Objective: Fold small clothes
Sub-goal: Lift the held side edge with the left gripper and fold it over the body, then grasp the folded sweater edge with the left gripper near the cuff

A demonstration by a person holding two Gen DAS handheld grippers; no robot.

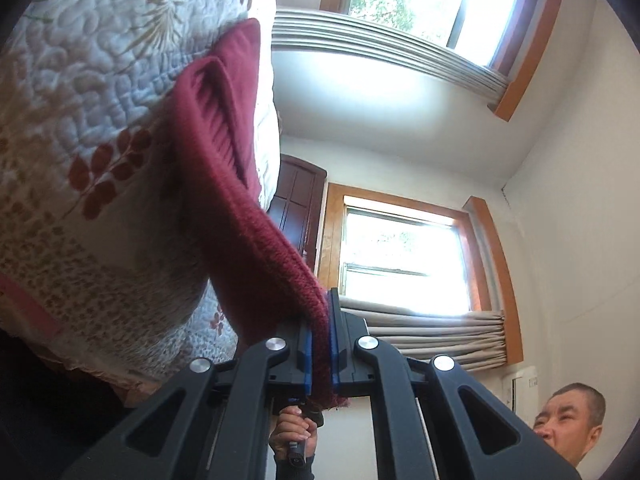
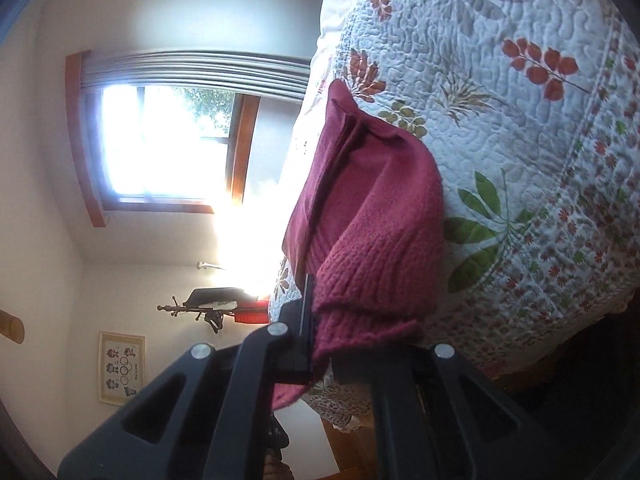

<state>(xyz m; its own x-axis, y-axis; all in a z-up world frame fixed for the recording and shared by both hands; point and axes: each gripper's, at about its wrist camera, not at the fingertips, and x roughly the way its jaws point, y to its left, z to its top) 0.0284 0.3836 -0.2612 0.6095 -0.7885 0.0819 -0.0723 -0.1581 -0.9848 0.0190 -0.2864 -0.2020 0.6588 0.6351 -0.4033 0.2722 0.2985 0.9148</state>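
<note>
A dark red knitted garment (image 1: 224,168) hangs partly lifted above the quilted floral bedspread (image 1: 80,120). My left gripper (image 1: 321,340) is shut on the garment's ribbed edge, which is pinched between the blue pads (image 1: 306,356). In the right wrist view the same red garment (image 2: 372,216) drapes over my right gripper (image 2: 320,336), which is shut on another part of its ribbed edge. The cloth hides the right finger there. Both views are rolled sideways, so the bed stands vertical in them.
The bedspread (image 2: 520,140) fills one side of each view. Two sunlit windows with orange frames (image 1: 400,256) and folded curtains lie behind. A person's face (image 1: 568,420) and a hand (image 1: 294,432) on a handle show low. A framed picture (image 2: 120,368) hangs on the wall.
</note>
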